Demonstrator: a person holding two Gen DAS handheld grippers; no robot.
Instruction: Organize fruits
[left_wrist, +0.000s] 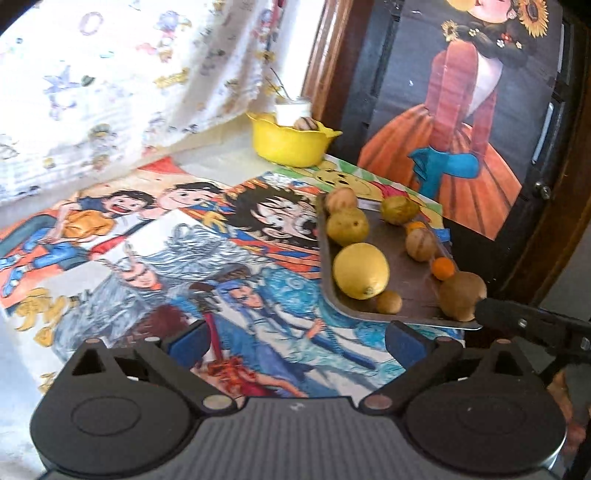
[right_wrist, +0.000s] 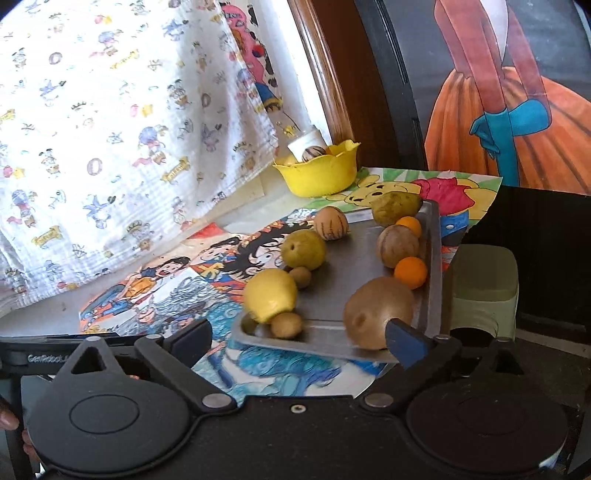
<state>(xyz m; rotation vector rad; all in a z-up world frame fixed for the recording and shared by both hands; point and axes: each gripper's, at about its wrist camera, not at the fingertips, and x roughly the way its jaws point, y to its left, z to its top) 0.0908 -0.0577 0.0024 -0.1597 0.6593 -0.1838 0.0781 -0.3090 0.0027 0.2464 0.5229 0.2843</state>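
Left tongs (left_wrist: 295, 341): blue pads spread wide, nothing between them. They hang over the cartoon drawings (left_wrist: 155, 266) that cover the bench (left_wrist: 221, 155). The metal tray (left_wrist: 413, 291) lies ahead and off to the right of this pair, so the fruit is out of their line. The large yellow lemon (left_wrist: 361, 270) on the tray's near-left side is the closest piece, with a small brown fruit (left_wrist: 388, 302) just beside it at the front rim.

Yellow bowl (left_wrist: 288, 142) stands at the back, well apart from the tray, a striped fruit already in it. I judge it the place the fruit goes.

Right tongs (right_wrist: 295, 341): also spread wide, empty. The tray's near edge runs straight across between the two pads, and the big brown fruit (right_wrist: 378, 312) sits at the near-right corner, just behind the right pad (right_wrist: 404, 341). Its long axis runs roughly across the opening. The two small oranges (right_wrist: 410, 272) line the tray's right rim beyond it.

My reading: the right hand is the nearer one, and the brown fruit lies directly ahead of its tongs.

Writing: "GenRobot" partly legible on the black housing (right_wrist: 48, 357) at the left edge of the right view. Nothing else readable.
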